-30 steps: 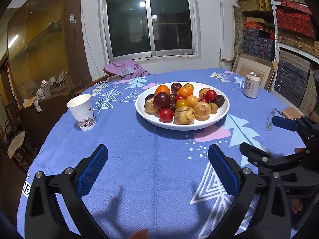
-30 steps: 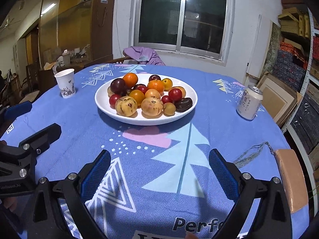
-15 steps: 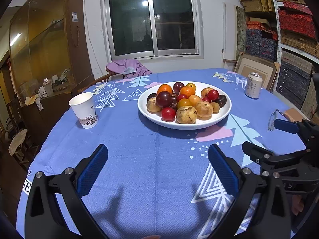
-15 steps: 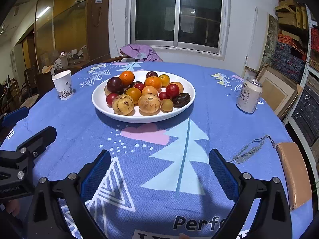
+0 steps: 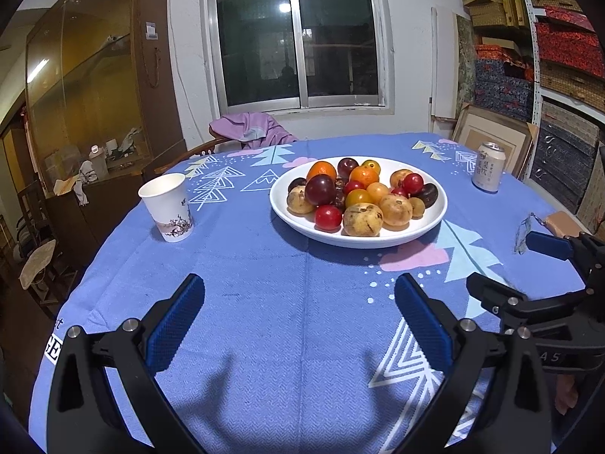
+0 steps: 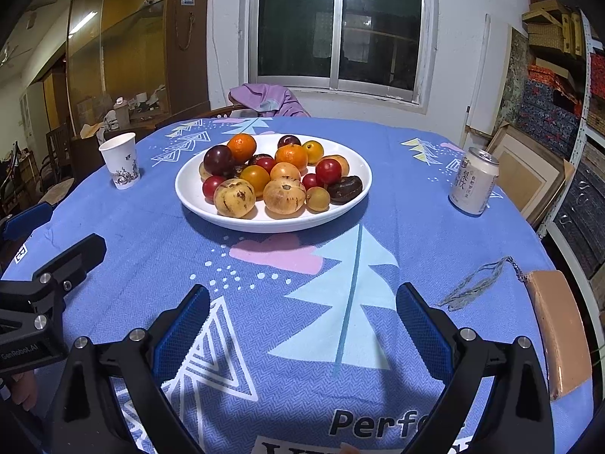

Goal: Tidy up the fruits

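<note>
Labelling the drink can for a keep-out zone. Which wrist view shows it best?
Right wrist: the drink can is larger there, with its printed side and opened top clear, standing right of the plate. In the left wrist view the can is smaller, near the frame's right edge.

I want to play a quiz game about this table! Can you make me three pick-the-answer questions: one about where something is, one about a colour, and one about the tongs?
1. Where do the fruits lie?
A. in the wide white plate
B. in the white paper cup
C. on the bare cloth

2. What colour is the patterned tablecloth mostly?
A. green
B. blue
C. red

3. How are the left tongs and right tongs?
A. both open, empty
B. both shut
C. one holds a fruit

Answers: 1 A, the fruits are piled in the plate. 2 B, blue shows all around. 3 A, the pads stand wide apart with nothing between.
</note>
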